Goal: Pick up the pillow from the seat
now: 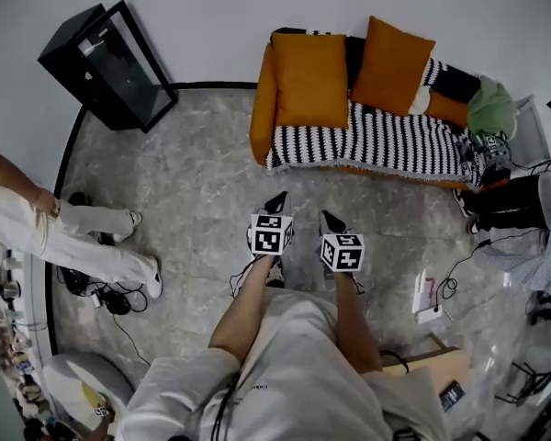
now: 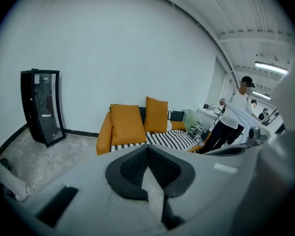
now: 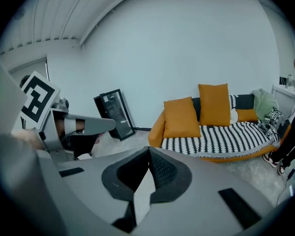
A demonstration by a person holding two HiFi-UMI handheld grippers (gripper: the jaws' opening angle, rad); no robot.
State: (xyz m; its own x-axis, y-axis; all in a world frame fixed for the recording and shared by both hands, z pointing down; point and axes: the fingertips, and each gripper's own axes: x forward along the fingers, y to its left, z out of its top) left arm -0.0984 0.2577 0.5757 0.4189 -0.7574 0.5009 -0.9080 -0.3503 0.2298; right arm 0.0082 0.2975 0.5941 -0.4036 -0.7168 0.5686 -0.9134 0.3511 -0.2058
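Two orange pillows lean upright against the back of an orange sofa (image 1: pixel 262 118): a left pillow (image 1: pixel 310 79) and a right pillow (image 1: pixel 391 65). A black-and-white striped blanket (image 1: pixel 386 141) covers the seat. Both grippers are held side by side over the floor, well short of the sofa and pointing at it. My left gripper (image 1: pixel 277 200) is shut with nothing in it, and so is my right gripper (image 1: pixel 326 217). The left gripper view shows the closed jaw tips (image 2: pixel 147 149) below the left pillow (image 2: pixel 127 124). In the right gripper view the tips (image 3: pixel 149 151) sit left of both pillows (image 3: pixel 181 117).
A black glass cabinet (image 1: pixel 110 64) stands at the back left. One person (image 1: pixel 64 232) stands at the left, another (image 1: pixel 533 200) at the sofa's right end. A green cloth (image 1: pixel 491 108) lies on that end. Cables and a white device (image 1: pixel 426 297) lie on the floor to the right.
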